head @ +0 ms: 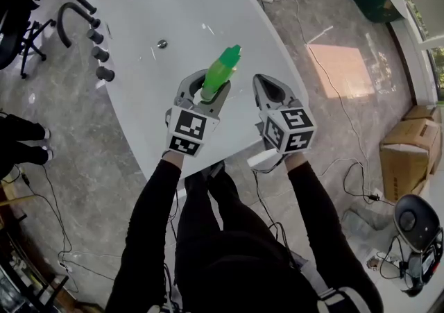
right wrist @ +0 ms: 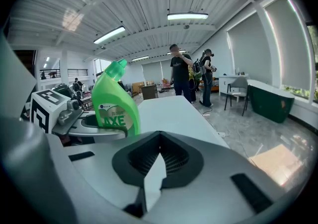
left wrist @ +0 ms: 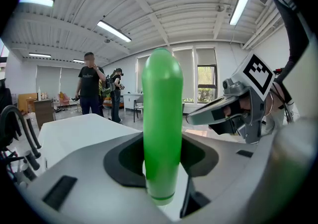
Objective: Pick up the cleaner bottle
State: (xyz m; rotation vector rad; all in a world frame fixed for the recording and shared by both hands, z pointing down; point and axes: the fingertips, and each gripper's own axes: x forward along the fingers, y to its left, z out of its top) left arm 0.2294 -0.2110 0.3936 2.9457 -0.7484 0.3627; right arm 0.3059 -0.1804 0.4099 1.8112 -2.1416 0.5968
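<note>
The green cleaner bottle (head: pixel 220 72) stands upright between the jaws of my left gripper (head: pixel 205 84), which is shut on its lower body above the white bathtub (head: pixel 135 124). In the left gripper view the bottle (left wrist: pixel 161 123) fills the middle, and both dark pads press on its sides. From the right gripper view I see the bottle's label side (right wrist: pixel 115 104) held in the left gripper (right wrist: pixel 74 116). My right gripper (head: pixel 262 81) hovers just right of the bottle, apart from it. Its jaws meet at the tips with nothing between them (right wrist: pixel 159 134).
A black tap with knobs (head: pixel 73 17) sits on the tub's left rim, and a drain (head: pixel 161 44) lies in its floor. Cardboard boxes (head: pixel 409 148) and cables are on the floor at right. Two people (right wrist: pixel 181 76) stand beyond the tub.
</note>
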